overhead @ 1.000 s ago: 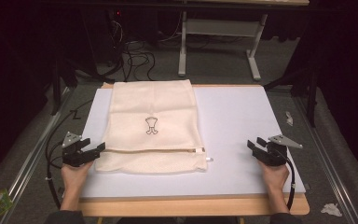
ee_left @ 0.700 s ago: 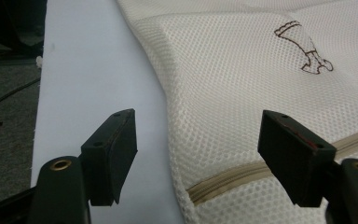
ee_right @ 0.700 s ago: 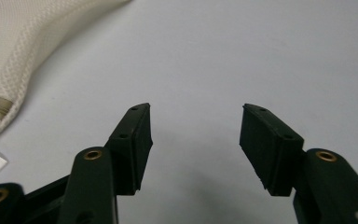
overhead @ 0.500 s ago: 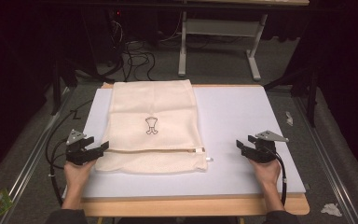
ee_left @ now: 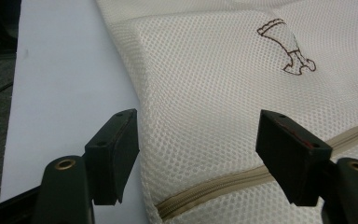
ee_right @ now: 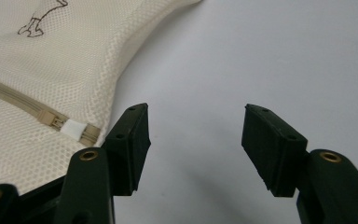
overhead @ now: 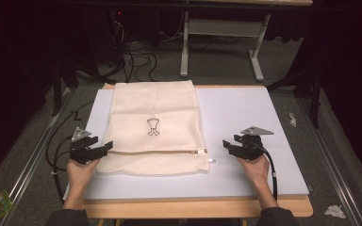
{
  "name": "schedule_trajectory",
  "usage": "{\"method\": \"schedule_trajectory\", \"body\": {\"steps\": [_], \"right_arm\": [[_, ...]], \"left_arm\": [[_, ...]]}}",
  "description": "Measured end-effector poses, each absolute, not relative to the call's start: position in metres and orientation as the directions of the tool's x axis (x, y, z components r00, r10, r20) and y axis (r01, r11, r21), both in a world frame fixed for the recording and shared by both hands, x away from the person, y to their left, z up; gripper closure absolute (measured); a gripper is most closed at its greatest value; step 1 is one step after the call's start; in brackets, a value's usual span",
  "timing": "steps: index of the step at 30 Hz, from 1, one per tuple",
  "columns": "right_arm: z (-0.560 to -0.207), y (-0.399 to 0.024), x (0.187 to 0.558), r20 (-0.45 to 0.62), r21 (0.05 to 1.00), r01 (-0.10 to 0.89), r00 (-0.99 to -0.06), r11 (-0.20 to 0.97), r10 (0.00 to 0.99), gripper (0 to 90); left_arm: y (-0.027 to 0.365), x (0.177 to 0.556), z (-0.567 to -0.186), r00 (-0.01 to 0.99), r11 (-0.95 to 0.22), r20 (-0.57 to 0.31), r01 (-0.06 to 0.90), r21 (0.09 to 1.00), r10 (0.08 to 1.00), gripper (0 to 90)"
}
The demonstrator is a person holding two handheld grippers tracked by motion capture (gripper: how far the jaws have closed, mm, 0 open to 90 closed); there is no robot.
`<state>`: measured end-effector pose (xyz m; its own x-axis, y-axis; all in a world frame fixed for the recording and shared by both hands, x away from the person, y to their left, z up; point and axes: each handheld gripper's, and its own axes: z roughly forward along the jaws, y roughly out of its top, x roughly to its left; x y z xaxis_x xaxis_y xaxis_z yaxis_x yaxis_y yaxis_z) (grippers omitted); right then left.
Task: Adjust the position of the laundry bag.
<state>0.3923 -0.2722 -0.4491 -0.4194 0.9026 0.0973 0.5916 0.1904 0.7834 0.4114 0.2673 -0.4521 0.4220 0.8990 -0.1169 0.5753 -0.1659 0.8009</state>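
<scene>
Lying flat on the white table point(overhead: 245, 122), a cream mesh laundry bag point(overhead: 153, 113) stretches from the far edge down toward the person, set left of the middle. A small brown outline emblem point(overhead: 153, 126) sits near its centre, and a beige zipper point(overhead: 155, 151) runs across the bag close to its near edge, ending at a white pull tab point(overhead: 211, 160) by the bag's right-hand side.

The left gripper point(overhead: 104, 148) rests at the bag's left edge, level with the zipper, held in the person's left hand point(overhead: 81, 170). In the left gripper view its jaws stand wide apart with the mesh and the start of the zipper point(ee_left: 242, 179) lying between and beyond them; the pads do not press on the cloth, and the left pad point(ee_left: 116, 149) sits over the border of the bag and the bare table point(ee_left: 70, 88).

The right gripper point(overhead: 228, 147) is just to the right of the bag's zipper end, apart from it, held in the right hand point(overhead: 255, 168). Its jaws have just been opening and now stand fully spread with nothing between them but bare table point(ee_right: 270, 60). In the right gripper view the pull tab point(ee_right: 72, 128) lies just beside the left pad point(ee_right: 133, 140), not touching it, and the bag's edge point(ee_right: 51, 70) curves away up and to the left.
</scene>
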Motion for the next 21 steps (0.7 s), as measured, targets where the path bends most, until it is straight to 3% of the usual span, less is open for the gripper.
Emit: {"method": "schedule_trajectory", "body": {"steps": [16, 21], "right_arm": [[-0.449, -0.224, 0.414, 0.166, 0.701, 0.663, -0.508, 0.261, 0.845, 42.7], [-0.448, -0.209, 0.417, 0.155, 0.699, 0.656, -0.528, 0.284, 0.835, 50.3]], "left_arm": [[0.255, 0.427, -0.451, 0.392, -0.172, -0.131, 0.648, 0.742, 0.91, 30.6], [0.254, 0.434, -0.453, 0.367, -0.18, -0.113, 0.674, 0.717, 0.923, 30.6]]}}
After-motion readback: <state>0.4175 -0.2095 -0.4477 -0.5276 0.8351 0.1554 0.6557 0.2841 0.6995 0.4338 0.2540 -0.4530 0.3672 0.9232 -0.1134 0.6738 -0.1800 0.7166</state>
